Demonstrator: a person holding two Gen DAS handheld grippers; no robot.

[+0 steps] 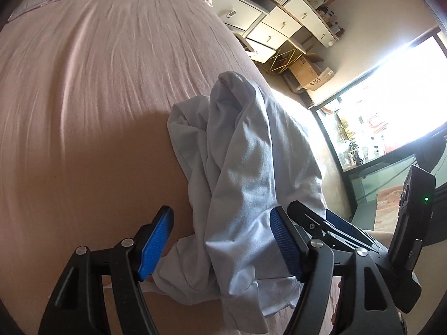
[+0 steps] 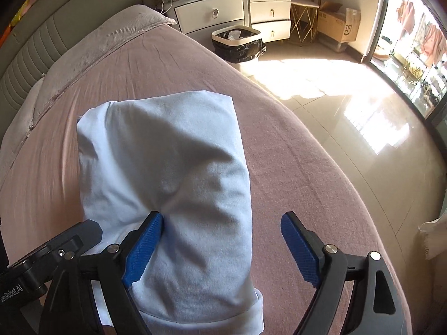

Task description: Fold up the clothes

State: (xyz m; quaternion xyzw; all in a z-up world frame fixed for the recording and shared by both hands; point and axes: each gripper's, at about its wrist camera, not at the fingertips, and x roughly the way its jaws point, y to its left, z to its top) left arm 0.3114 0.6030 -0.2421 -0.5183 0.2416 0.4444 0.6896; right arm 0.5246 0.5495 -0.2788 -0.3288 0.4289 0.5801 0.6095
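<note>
pale blue garment (image 2: 167,173) on pink bedsheet (image 2: 279,145), sunlit tiled floor (image 2: 349,117) beside

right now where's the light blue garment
The light blue garment lies bunched on the pink bedsheet, near the bed edge facing the sunlit floor. In both wrist views it sits between the open jaws of the left gripper and right gripper.

Garment's (image 2: 167,167) near hem behind right gripper's fingers (image 2: 142,248)
</note>
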